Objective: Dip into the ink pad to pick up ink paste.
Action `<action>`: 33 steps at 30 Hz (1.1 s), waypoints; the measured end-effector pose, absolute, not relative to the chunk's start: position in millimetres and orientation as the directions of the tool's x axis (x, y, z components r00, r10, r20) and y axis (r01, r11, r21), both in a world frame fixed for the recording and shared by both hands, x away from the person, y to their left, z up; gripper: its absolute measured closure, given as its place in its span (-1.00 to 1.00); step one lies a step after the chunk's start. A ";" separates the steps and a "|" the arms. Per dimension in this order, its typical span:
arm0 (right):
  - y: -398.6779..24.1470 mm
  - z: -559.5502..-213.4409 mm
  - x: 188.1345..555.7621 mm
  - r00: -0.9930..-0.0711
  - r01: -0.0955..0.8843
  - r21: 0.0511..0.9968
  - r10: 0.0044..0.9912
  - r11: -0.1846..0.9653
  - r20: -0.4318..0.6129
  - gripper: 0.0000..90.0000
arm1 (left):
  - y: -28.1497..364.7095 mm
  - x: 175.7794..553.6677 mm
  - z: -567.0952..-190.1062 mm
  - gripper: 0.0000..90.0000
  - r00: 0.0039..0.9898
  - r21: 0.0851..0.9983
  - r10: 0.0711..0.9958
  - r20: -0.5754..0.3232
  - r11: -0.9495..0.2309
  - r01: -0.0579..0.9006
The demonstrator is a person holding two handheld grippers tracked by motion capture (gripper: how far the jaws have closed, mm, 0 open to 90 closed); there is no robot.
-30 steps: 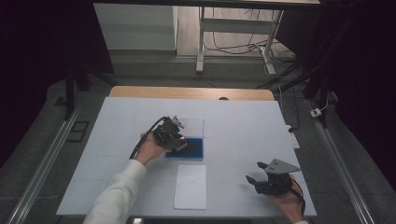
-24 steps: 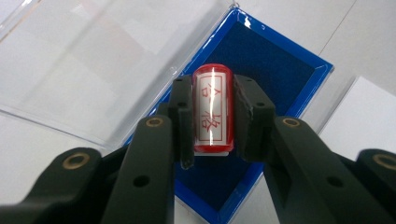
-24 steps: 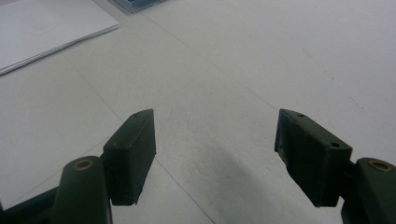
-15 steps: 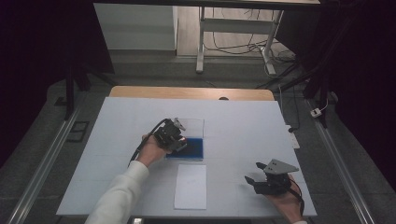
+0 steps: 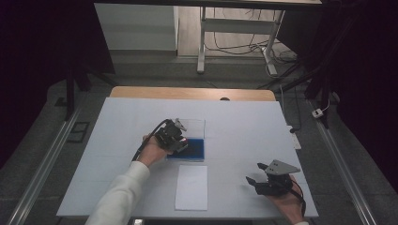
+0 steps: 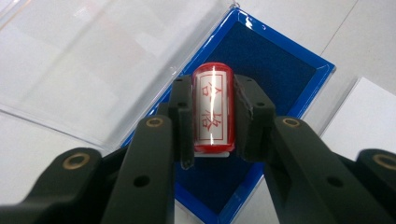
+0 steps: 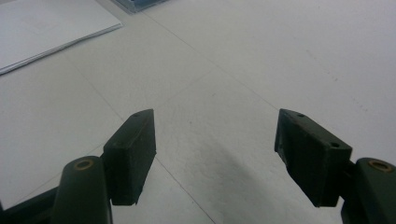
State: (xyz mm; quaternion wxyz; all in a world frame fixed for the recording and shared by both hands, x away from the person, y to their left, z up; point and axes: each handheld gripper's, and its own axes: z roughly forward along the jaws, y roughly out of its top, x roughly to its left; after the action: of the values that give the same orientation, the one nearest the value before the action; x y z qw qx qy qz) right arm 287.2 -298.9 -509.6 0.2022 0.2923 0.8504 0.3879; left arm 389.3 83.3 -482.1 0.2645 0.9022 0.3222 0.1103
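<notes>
The left hand-held gripper (image 6: pixel 212 116) has its two black jaws closed on a small stamp (image 6: pixel 213 112), pressing it from both sides. The stamp is a short cylinder with a glossy red body and a white label along its side. On the label there are red characters inside a thin red frame, and a bright line of reflected light runs down the length of it. At the near end a small pale edge sticks out under the red body.

The stamp is held over an ink pad (image 6: pixel 275 70), which has a dark blue felt surface and a brighter blue rim. Whether the stamp touches the felt I cannot tell. A clear plastic lid (image 6: pixel 93 60) lies open, just beside the pad on its far side. In the high view the left hand-held gripper (image 5: pixel 174 138) is over the pad (image 5: pixel 195 149) near the middle of the table (image 5: pixel 244 126), and a white sheet of paper (image 5: pixel 192 186) lies closer to the near edge.

The right hand-held gripper (image 7: pixel 215 158) has its jaws wide apart with nothing between them, over the bare table surface near the near right corner (image 5: pixel 270 180).
</notes>
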 end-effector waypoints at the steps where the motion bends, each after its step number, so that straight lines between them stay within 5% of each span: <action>1: -298.7 -509.9 287.2 -0.747 0.341 0.777 0.654 0.530 -0.118 -0.36 | 83.7 389.4 -482.4 0.58 0.767 0.551 0.641 0.026 -0.649 0.524; 33: -302.8 -508.8 287.5 -0.741 0.341 0.777 0.660 0.530 -0.124 -0.35 | 96.4 372.5 -448.3 0.56 0.791 0.623 0.612 -0.008 -0.616 0.483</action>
State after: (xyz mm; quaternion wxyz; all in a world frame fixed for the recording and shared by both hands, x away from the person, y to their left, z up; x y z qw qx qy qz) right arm 287.5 -302.8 -508.8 0.2067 0.2946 0.8497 0.3852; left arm 372.5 96.4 -448.3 0.3133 0.8929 0.3066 0.1030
